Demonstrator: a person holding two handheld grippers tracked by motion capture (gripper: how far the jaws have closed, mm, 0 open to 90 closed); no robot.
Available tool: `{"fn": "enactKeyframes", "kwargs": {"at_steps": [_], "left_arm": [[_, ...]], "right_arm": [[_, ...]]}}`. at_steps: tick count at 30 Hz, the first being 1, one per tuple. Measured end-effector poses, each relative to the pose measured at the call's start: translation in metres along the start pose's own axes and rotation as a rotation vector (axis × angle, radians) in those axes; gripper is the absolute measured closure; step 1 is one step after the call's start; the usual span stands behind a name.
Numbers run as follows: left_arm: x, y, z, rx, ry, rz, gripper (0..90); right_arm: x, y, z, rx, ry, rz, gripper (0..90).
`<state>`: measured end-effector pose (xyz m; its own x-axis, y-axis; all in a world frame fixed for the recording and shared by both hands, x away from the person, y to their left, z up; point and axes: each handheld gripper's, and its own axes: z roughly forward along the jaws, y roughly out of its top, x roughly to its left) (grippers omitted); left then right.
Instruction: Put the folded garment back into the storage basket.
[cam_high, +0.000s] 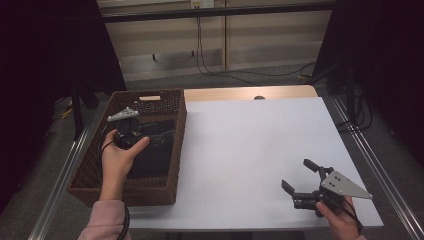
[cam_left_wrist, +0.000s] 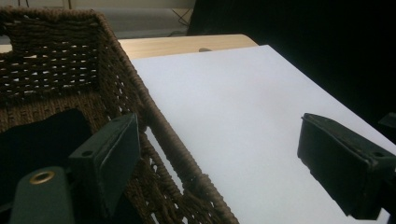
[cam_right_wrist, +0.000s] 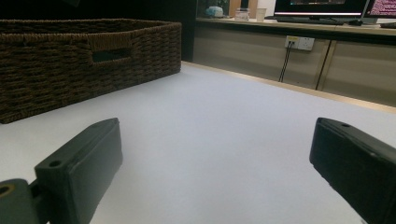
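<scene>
White sheeting covers most of a wooden table (cam_high: 280, 93) in a dim workroom, with cables trailing down the pale wall behind and a wicker basket (cam_high: 176, 150) standing at the left edge. Inside the basket lies a dark cloth (cam_left_wrist: 42, 135), black and loosely heaped on the woven floor toward the near end. The left gripper (cam_high: 150, 131) hangs over the basket interior, held by a hand in a pink sleeve, its jaws spread wide with nothing between them; in the left gripper view one jaw sits above the cloth while the other reaches out past the basket's right wall over the white sheet. The right gripper (cam_high: 296, 176) rests low at the near right corner of the table, well apart from the basket, its jaws likewise spread and empty, pointing left toward the basket's side. By its look, the cloth should be light, soft and limp, sagging and trailing once lifted rather than keeping any shape, and not at all fragile. A raised fold or bunched edge near the top of the heap looks the best place to pinch, since flat fabric pressed against the wicker floor could slip from the pads or snag on the weave.
</scene>
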<state>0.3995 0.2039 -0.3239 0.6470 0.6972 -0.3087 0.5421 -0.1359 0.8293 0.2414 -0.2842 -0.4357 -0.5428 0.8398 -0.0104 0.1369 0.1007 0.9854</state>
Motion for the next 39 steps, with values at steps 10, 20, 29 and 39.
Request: {"fn": "enactKeyframes", "kwargs": {"at_steps": [10, 20, 29, 39], "left_arm": [[-0.007, -0.003, 0.0, -0.008, 0.001, 0.02, 12.8], [-0.011, -0.007, 0.003, -0.018, -0.003, 0.03, 12.2], [-0.013, -0.012, 0.004, -0.038, -0.016, 0.032, 11.5], [-0.017, -0.016, 0.004, -0.054, -0.02, 0.045, 10.7]], "right_arm": [[0.0, 0.0, 0.0, 0.0, -0.003, 0.002, 2.1], [0.0, 0.0, 0.0, 0.001, -0.004, 0.001, 2.1], [0.0, 0.0, 0.0, 0.001, -0.003, 0.001, 2.1], [0.0, 0.0, 0.0, 0.001, -0.003, 0.001, 2.1]]}}
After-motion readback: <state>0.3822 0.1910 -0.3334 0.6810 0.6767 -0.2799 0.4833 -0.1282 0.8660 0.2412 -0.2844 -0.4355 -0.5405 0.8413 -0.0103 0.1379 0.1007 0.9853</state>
